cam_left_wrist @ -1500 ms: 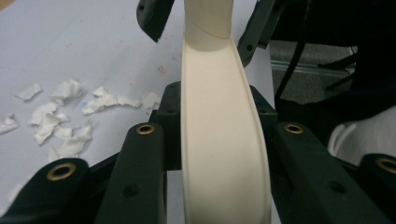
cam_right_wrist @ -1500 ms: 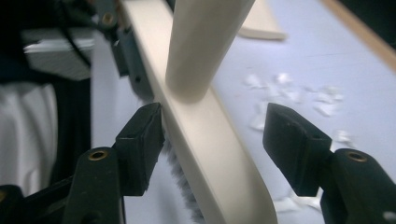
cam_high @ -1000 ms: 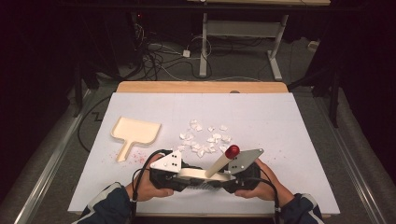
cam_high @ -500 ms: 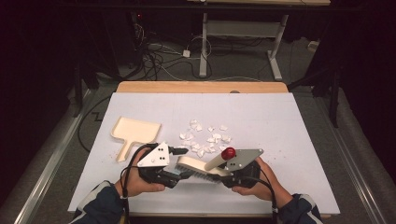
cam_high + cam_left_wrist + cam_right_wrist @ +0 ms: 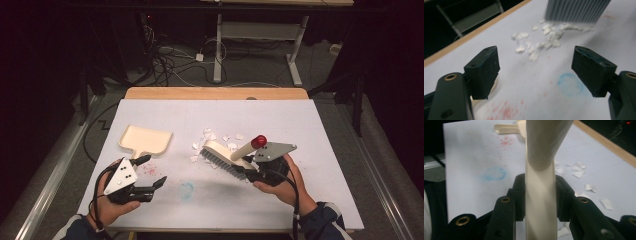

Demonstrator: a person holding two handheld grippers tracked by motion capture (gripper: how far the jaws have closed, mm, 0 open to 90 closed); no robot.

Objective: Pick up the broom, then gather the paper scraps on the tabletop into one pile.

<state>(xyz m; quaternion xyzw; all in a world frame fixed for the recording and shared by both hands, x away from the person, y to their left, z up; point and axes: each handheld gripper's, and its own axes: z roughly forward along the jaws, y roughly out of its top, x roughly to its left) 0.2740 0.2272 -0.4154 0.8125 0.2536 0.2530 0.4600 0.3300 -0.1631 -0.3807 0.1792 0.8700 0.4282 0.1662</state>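
A cream brush [image 5: 222,156] with grey bristles and a red-tipped handle hangs tilted over the white table sheet [image 5: 310,130]. My right gripper [image 5: 248,173] is shut on its handle [image 5: 540,195], and the bristles [image 5: 576,10] hover at the near edge of the white paper scraps [image 5: 215,137]. My left gripper [image 5: 152,171] is at the front left, just below the handle of the cream dustpan [image 5: 145,139]. Its jaws have just been opening and stand wide, with nothing between the fingers [image 5: 484,72].
A blue ring stain [image 5: 186,190] and red speckles [image 5: 145,171] mark the sheet between the two grippers. The wooden table edge [image 5: 215,93] runs along the back. Beyond it are dark floor, cables and desk legs [image 5: 295,55].
My left gripper has opened, let go of the brush and moved left toward the dustpan. My right gripper has shifted right and lifted a little with the brush in it.
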